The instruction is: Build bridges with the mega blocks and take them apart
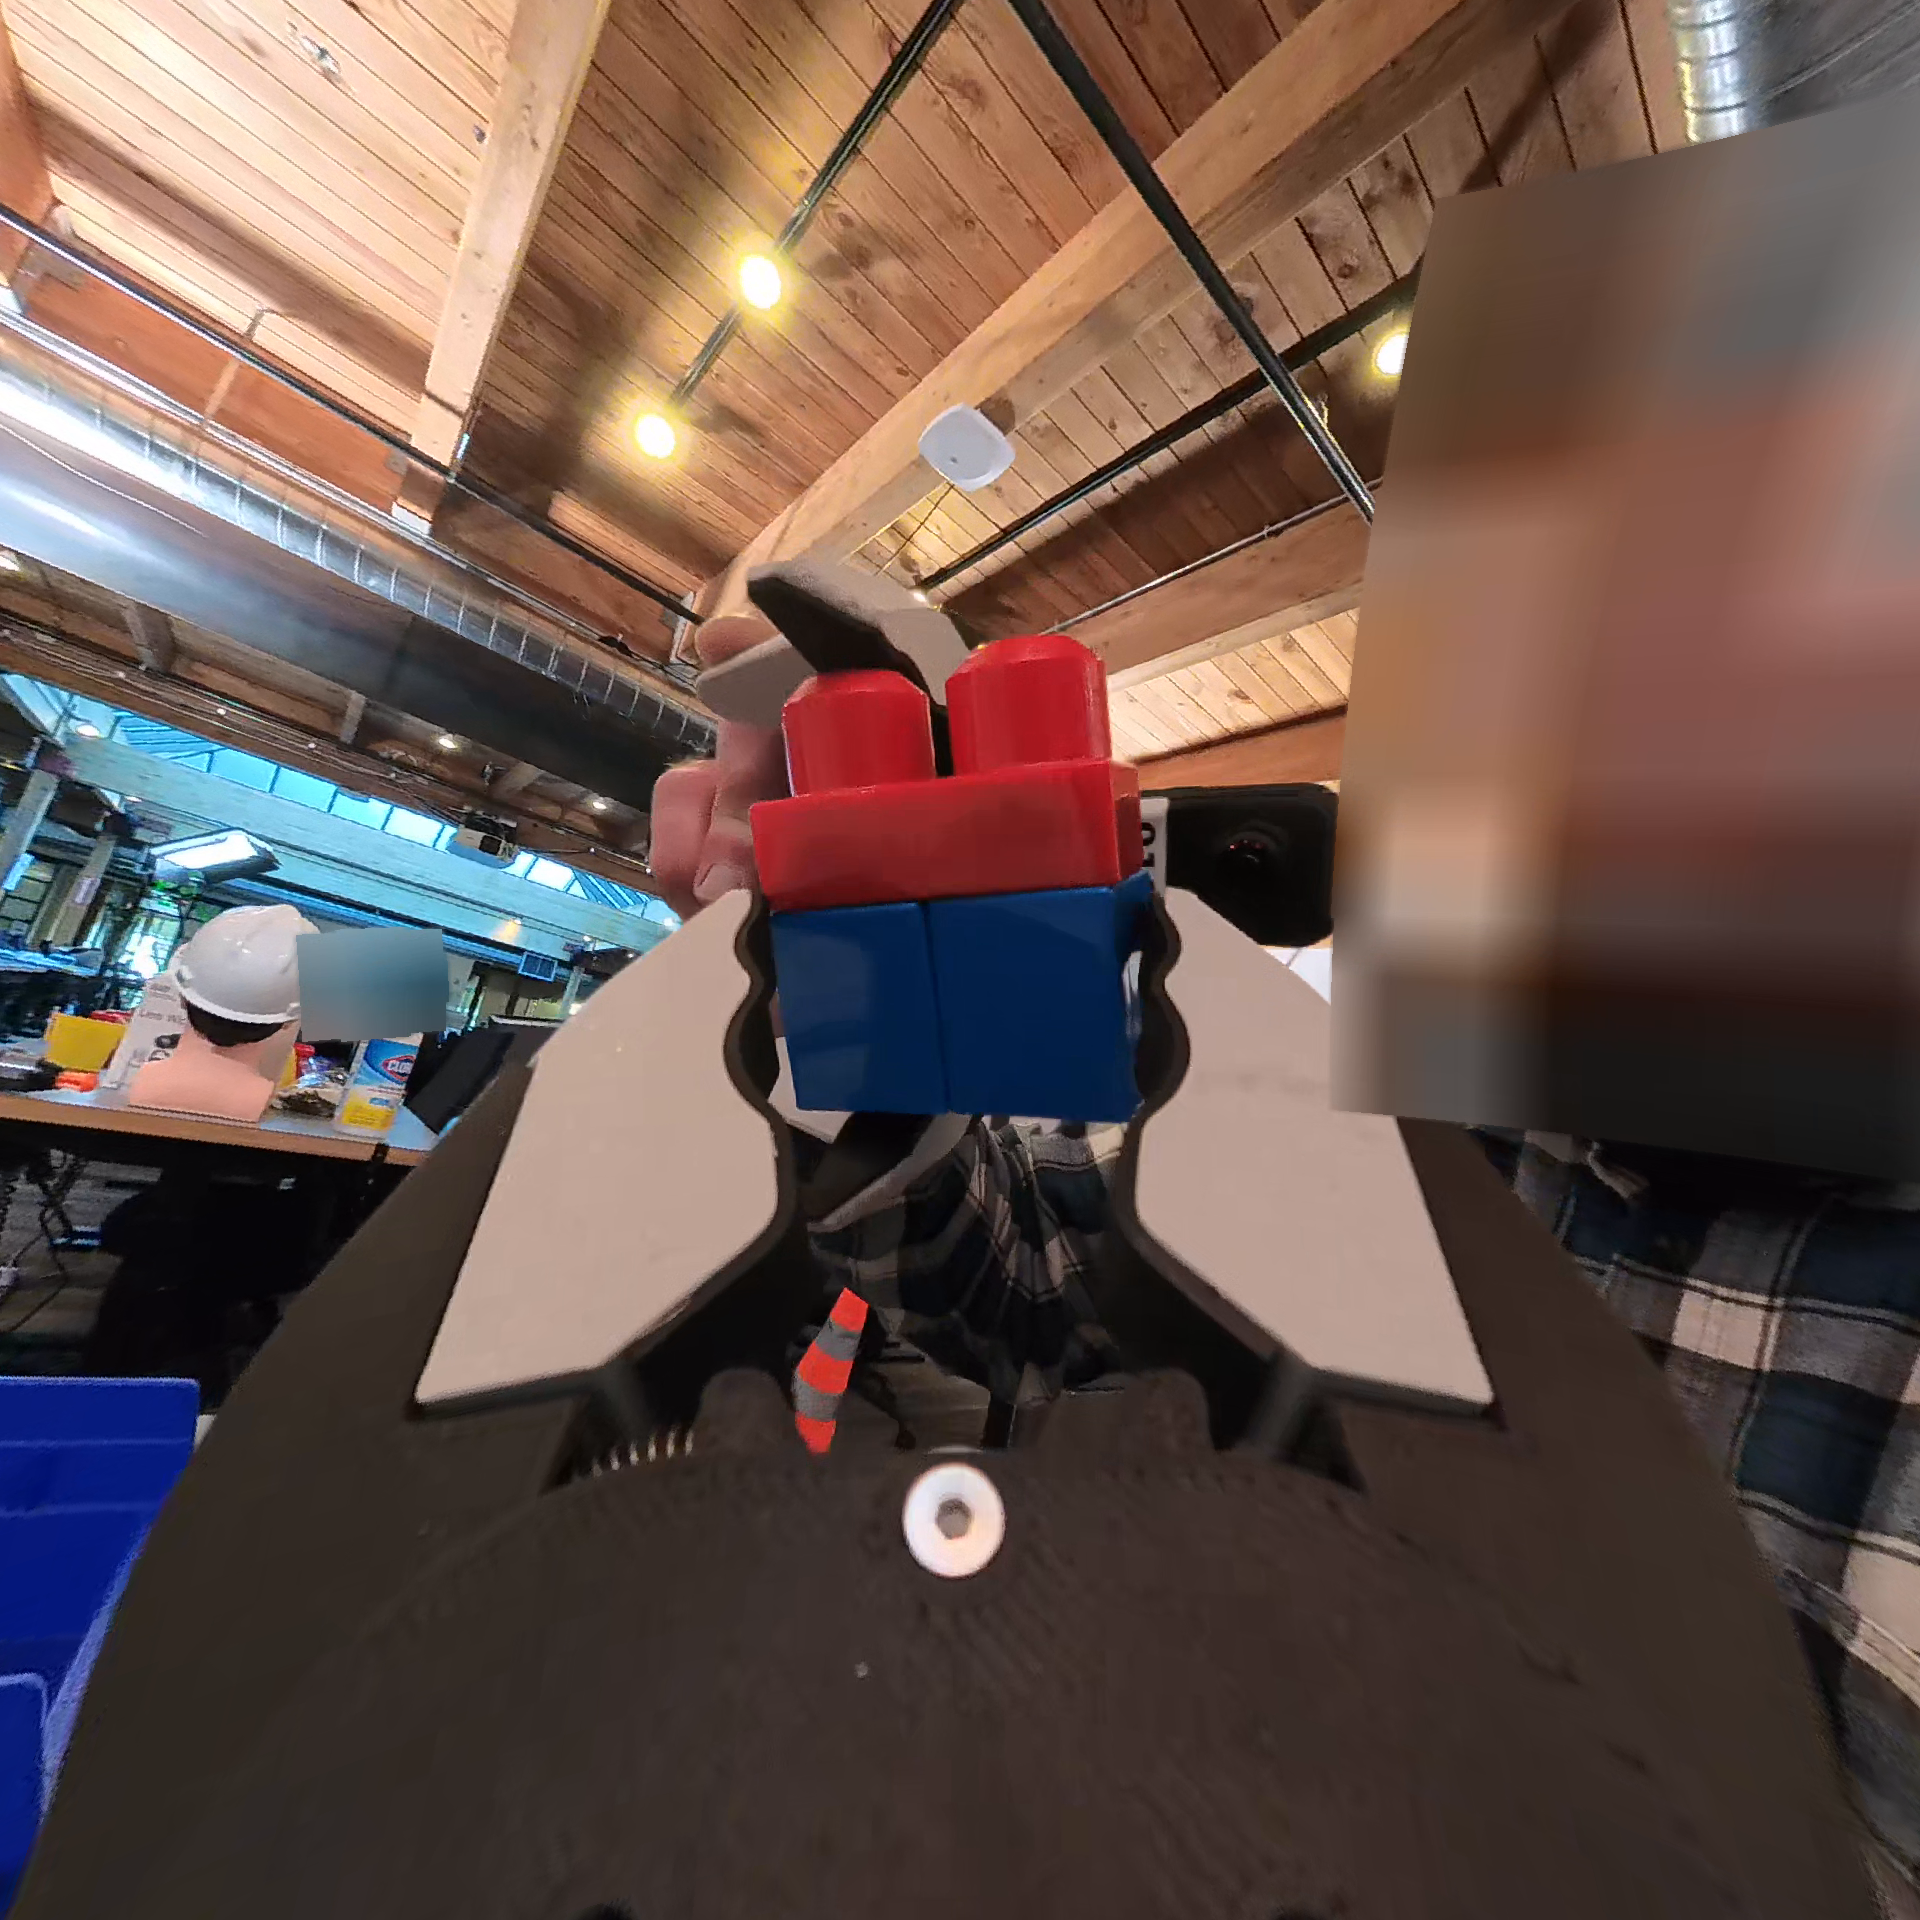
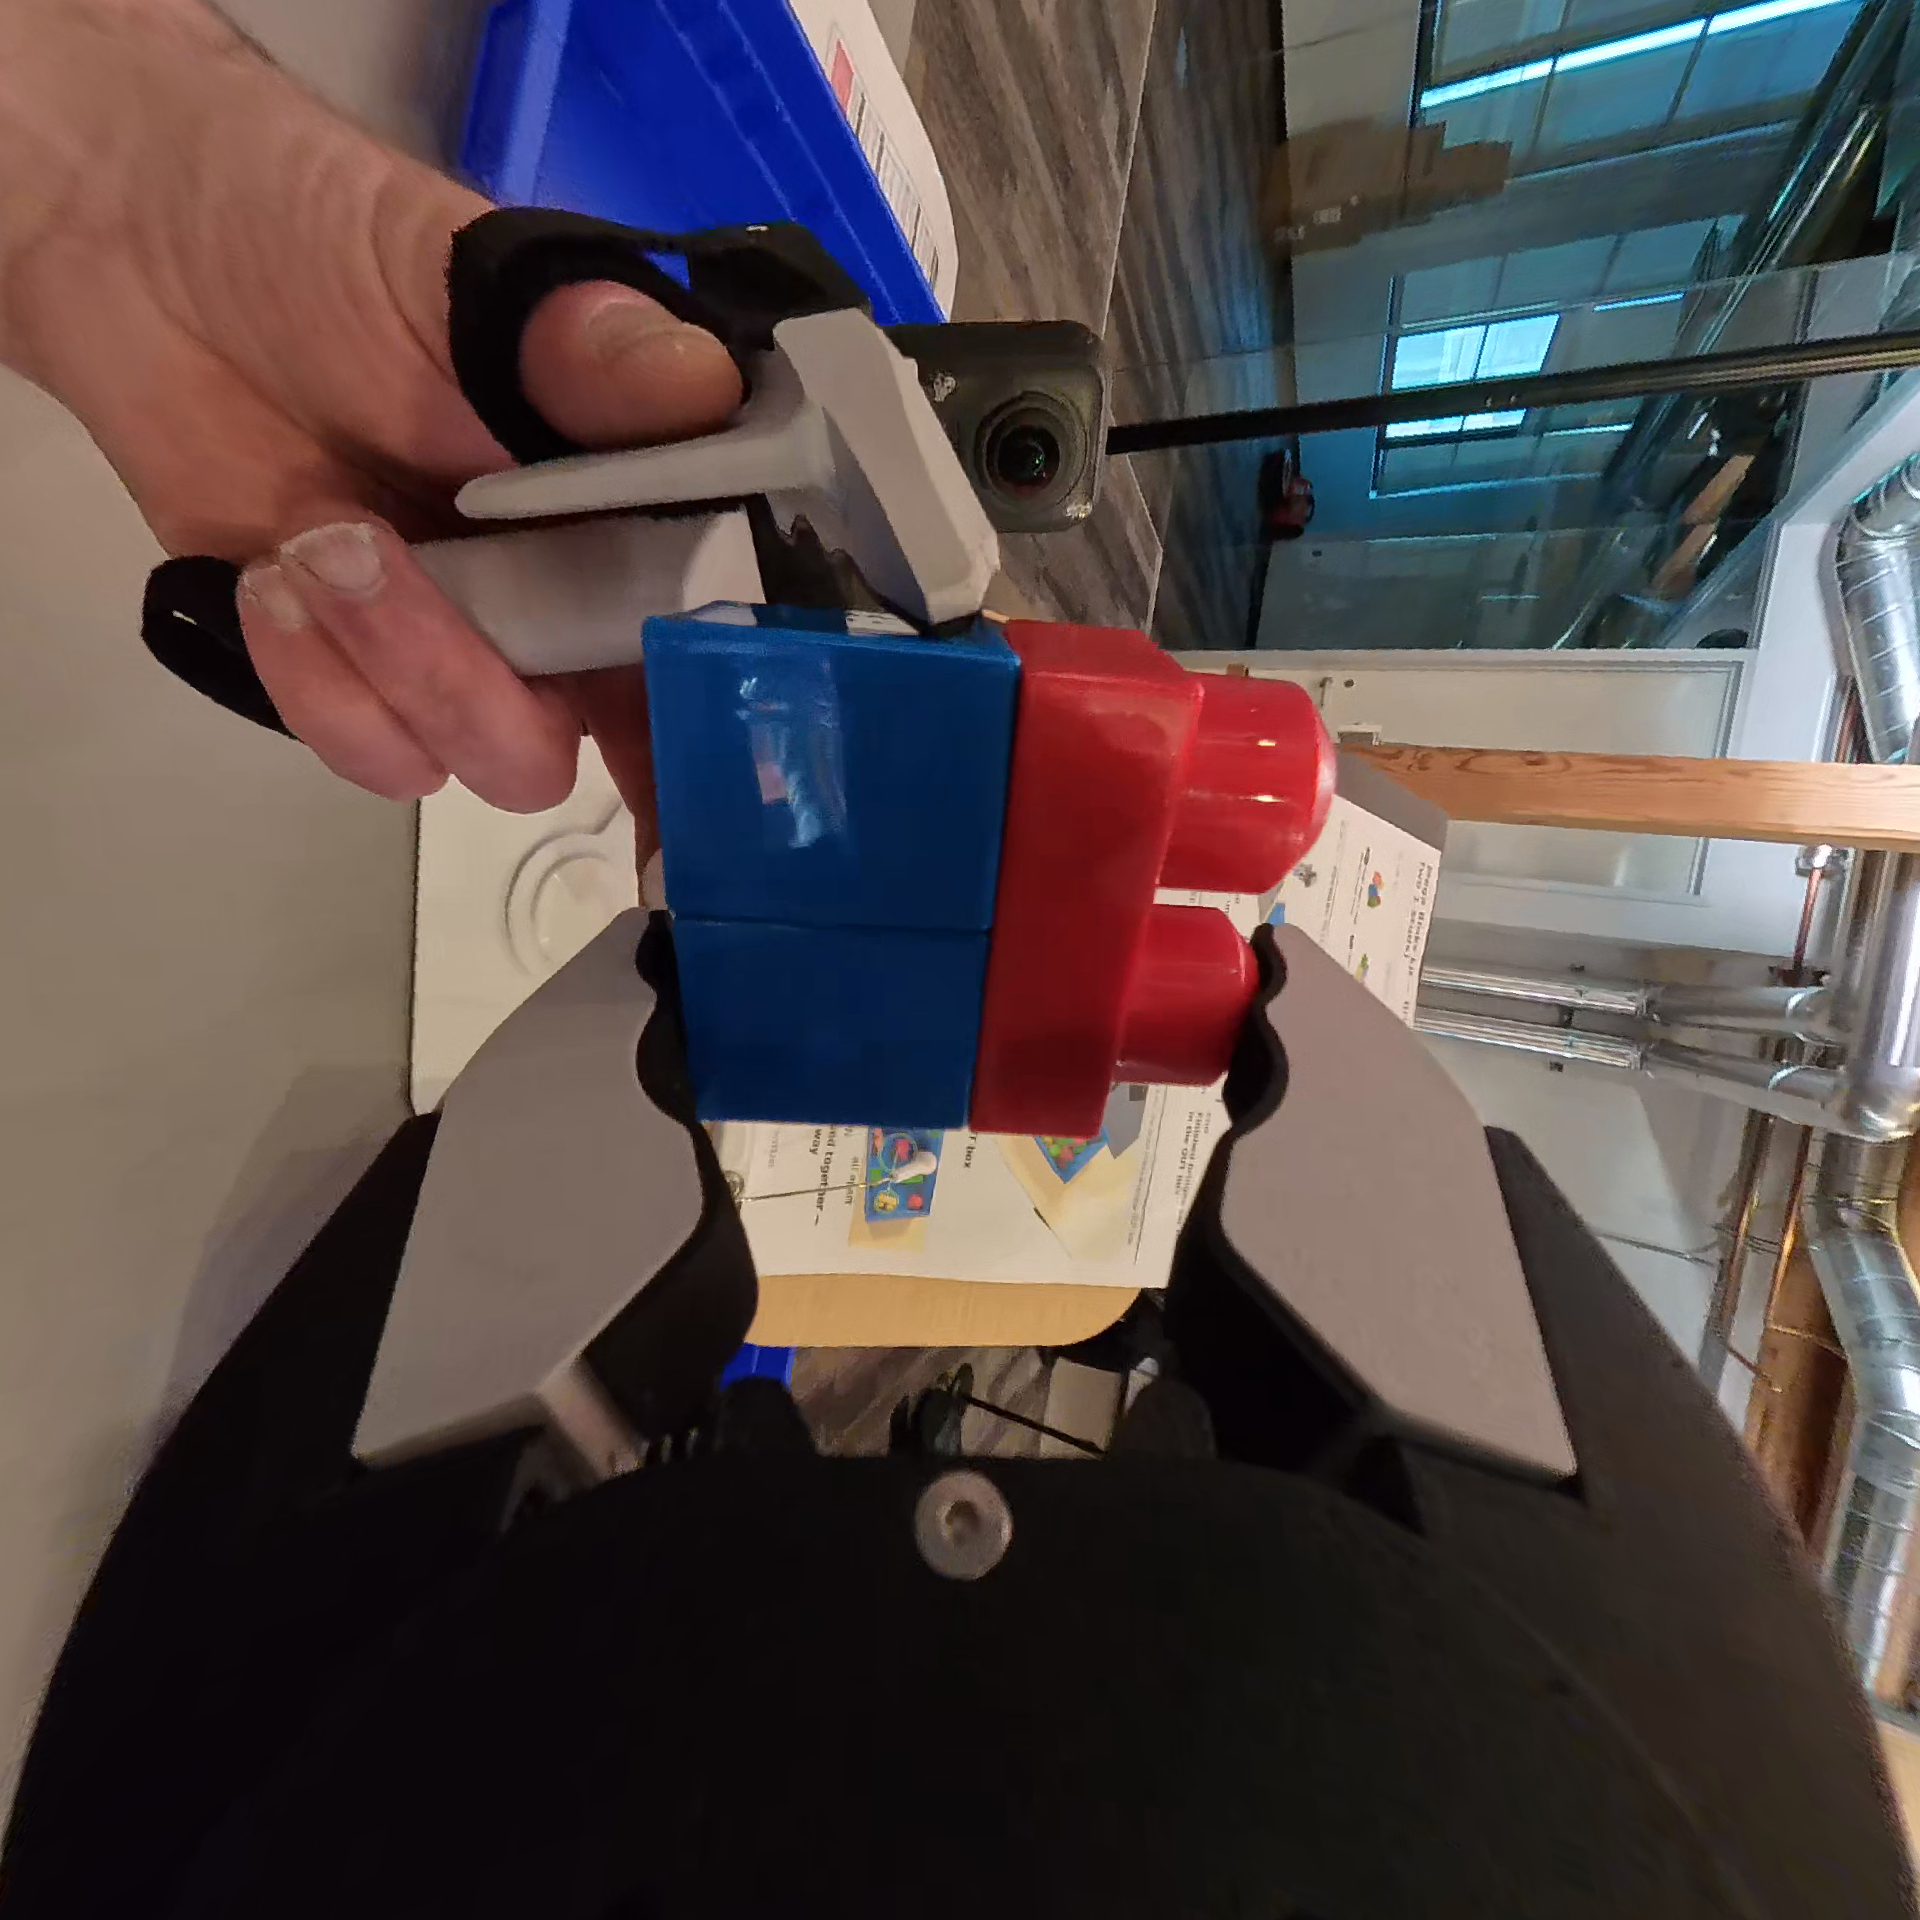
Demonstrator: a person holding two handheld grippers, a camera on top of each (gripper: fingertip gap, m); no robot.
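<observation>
The two blue blocks (image 1: 951, 1003), side by side, are pinched between the pads of the left gripper (image 1: 956, 997) — a red two-stud block (image 1: 940, 821) is seated on top. The same stack is clamped lengthwise by the right gripper (image 2: 961, 1023), one pad on a blue block's base, the other on a red stud. The stack is held aloft; behind it a person's hand (image 2: 260, 416) and a blue bin (image 2: 665, 135) are seen
</observation>
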